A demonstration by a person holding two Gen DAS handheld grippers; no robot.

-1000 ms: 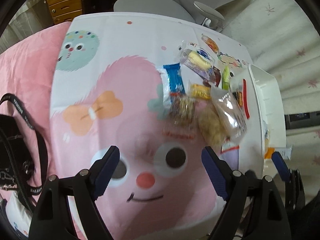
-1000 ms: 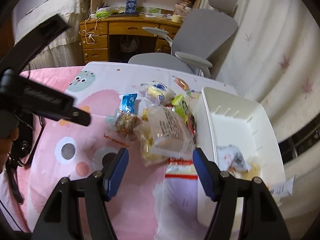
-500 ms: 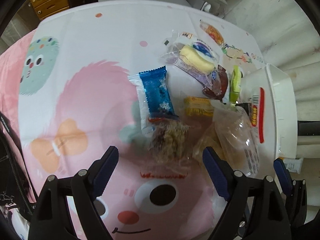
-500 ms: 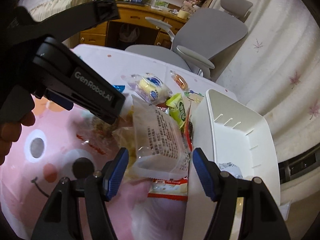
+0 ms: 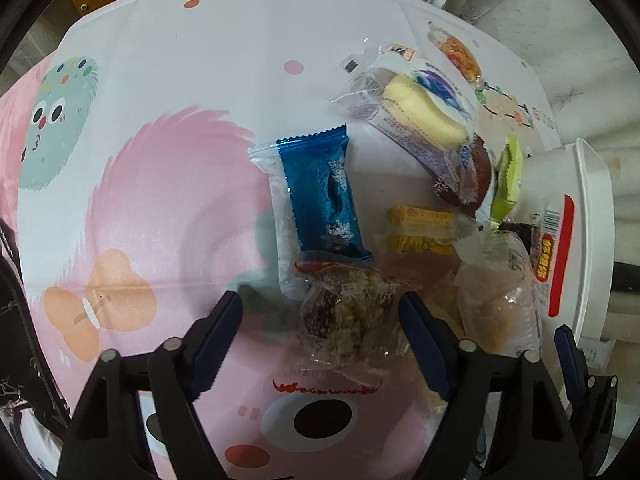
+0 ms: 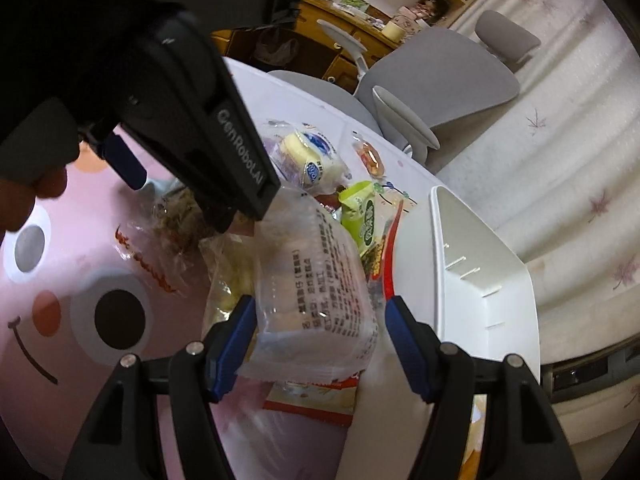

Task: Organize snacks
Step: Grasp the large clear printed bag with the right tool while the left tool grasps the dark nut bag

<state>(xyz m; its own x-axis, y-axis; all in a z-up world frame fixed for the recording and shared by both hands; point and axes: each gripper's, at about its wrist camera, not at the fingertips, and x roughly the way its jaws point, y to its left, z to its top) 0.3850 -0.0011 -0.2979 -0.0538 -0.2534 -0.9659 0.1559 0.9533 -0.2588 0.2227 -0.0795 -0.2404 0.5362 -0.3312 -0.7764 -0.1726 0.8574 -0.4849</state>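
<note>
A pile of snacks lies on a pink cartoon tablecloth beside a white bin. My left gripper is open, its jaws straddling a clear pack of brown nut clusters. A blue wrapper, a yellow cake pack and a yellow bar lie beyond. My right gripper is open around a clear printed bag, without squeezing it. The left gripper's black body fills the upper left of the right wrist view.
A green pack and a red-edged pack lean against the bin wall. A grey office chair and a wooden desk stand behind the table. A black bag strap lies at the left.
Both grippers have moved forward and down into the pile. The left now straddles the nut-cluster pack; the right has closed in around the clear printed bag. Both stay open.
</note>
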